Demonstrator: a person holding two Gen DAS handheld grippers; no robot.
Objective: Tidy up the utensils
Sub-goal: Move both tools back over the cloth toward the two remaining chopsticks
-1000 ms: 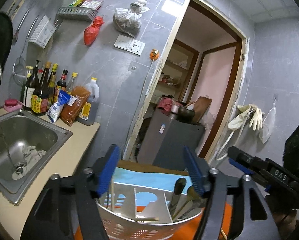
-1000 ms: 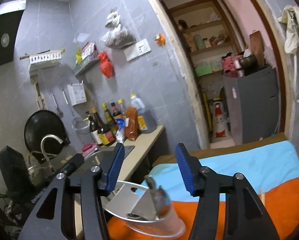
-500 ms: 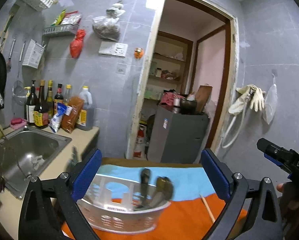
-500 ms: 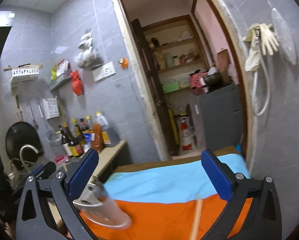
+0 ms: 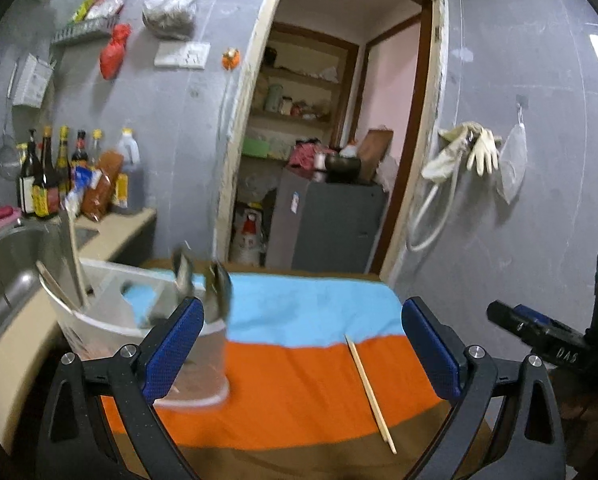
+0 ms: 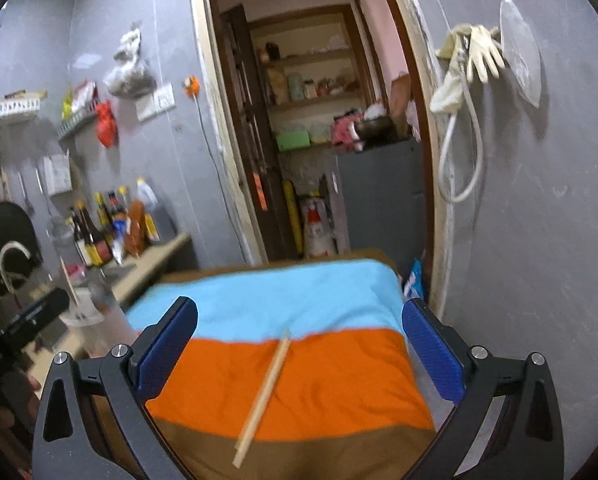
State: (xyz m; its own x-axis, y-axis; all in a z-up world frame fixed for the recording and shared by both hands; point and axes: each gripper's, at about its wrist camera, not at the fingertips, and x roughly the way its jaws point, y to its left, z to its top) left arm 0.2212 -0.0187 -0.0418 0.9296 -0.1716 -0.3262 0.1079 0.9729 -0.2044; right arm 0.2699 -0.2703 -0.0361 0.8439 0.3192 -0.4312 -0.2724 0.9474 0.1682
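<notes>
Both grippers hang over a cloth (image 6: 299,380) striped light blue, orange and brown, and both have their fingers spread wide with nothing between the blue pads. The left gripper (image 5: 303,354) frames the orange band; its left finger (image 5: 171,350) overlaps, in the picture, the near side of a white utensil basket (image 5: 111,320) that stands at the cloth's left end, blurred by motion. Dark-handled utensils (image 5: 203,280) lean up out of the basket's right part, and a pale stick stands in its left part. A single wooden chopstick (image 5: 371,390) lies loose on the orange stripe, running from the blue edge toward the brown band, near the left gripper's right finger but not touching it. From the right wrist view the same chopstick (image 6: 265,392) lies between the right gripper's (image 6: 301,350) open fingers, flat on the cloth and apart from both pads. To the left a counter (image 5: 27,340) carries a steel sink (image 5: 7,276) and a row of sauce bottles (image 5: 59,176) against the grey tiled wall
</notes>
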